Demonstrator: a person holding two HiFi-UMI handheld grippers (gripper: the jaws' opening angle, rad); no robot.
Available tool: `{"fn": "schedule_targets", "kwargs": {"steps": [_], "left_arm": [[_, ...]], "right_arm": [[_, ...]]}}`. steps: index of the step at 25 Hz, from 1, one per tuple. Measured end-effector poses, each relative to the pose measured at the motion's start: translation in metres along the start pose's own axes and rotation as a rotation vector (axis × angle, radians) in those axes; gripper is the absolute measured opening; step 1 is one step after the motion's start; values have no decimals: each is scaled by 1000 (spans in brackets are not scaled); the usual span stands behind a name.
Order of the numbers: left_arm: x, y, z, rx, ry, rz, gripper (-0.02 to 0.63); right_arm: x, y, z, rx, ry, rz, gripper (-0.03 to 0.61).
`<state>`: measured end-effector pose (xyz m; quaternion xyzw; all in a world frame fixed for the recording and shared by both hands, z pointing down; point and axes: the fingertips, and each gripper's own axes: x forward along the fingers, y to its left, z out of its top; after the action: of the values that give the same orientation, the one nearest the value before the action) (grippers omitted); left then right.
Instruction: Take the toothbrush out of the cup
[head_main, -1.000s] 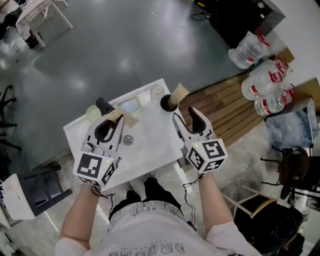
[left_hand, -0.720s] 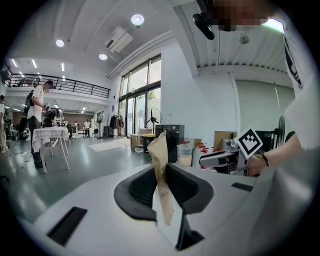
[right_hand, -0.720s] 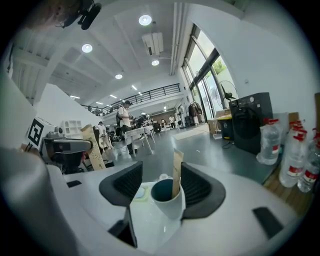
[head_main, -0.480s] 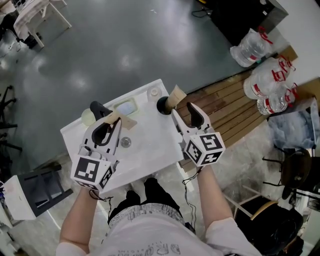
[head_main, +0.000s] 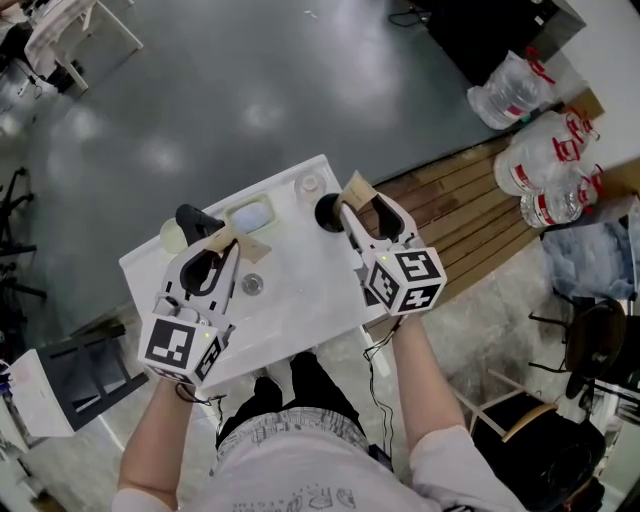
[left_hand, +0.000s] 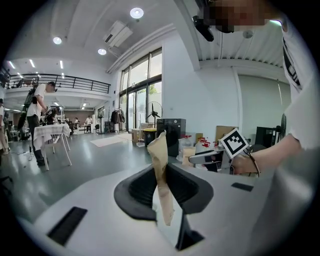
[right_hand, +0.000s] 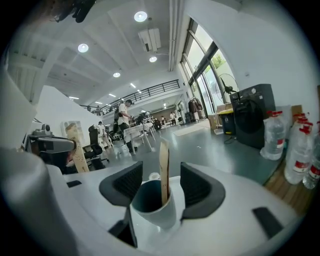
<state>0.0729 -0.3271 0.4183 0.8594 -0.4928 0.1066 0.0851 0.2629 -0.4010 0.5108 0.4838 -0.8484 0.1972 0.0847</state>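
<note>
The cup (right_hand: 155, 210) stands near the far right corner of the white desk (head_main: 300, 290), and the toothbrush (right_hand: 164, 170), a flat tan stick, is not yet out: it stands upright inside the cup, leaning on the rim, its upper part well clear. The right hand-held gripper (head_main: 364, 208) sits level just on the near side of the cup, jaws spread wide to either side of it without pressing. That looks like lining up on the free upper part of the stick, though the jaws may be too low for a clean pinch. Well to the left of the cup, the left hand-held gripper (head_main: 218, 232) is closed narrow on a tan paper sleeve (left_hand: 161, 170), probably parked there to keep clear.
</note>
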Motion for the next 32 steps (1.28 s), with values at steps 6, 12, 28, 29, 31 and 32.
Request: {"fn": "schedule_targets", "kwargs": {"steps": [6,12,28,29,31,32], "left_arm": [[2,3,-9,-12,17,4,72],[-1,1,-12,-17,22,-4,72],[-9,1,-17,-27,21,1,72],[-9,0,-17,-27,20,-1,72],[-10,0,-18,-30,22,1,72],[-11,0,-18,-31,22,2,72]], "right_arm": [[10,-3,-2,6,9,-2,247],[15,-5,-5,1,13,-9,218],[17,-5,-9,-10,22,-15,127],[17,-5,-10,-10,23,-16,123],[18,-5,-10,-11,23,-20,109],[18,-5,-10,-11,22,-22,101]]}}
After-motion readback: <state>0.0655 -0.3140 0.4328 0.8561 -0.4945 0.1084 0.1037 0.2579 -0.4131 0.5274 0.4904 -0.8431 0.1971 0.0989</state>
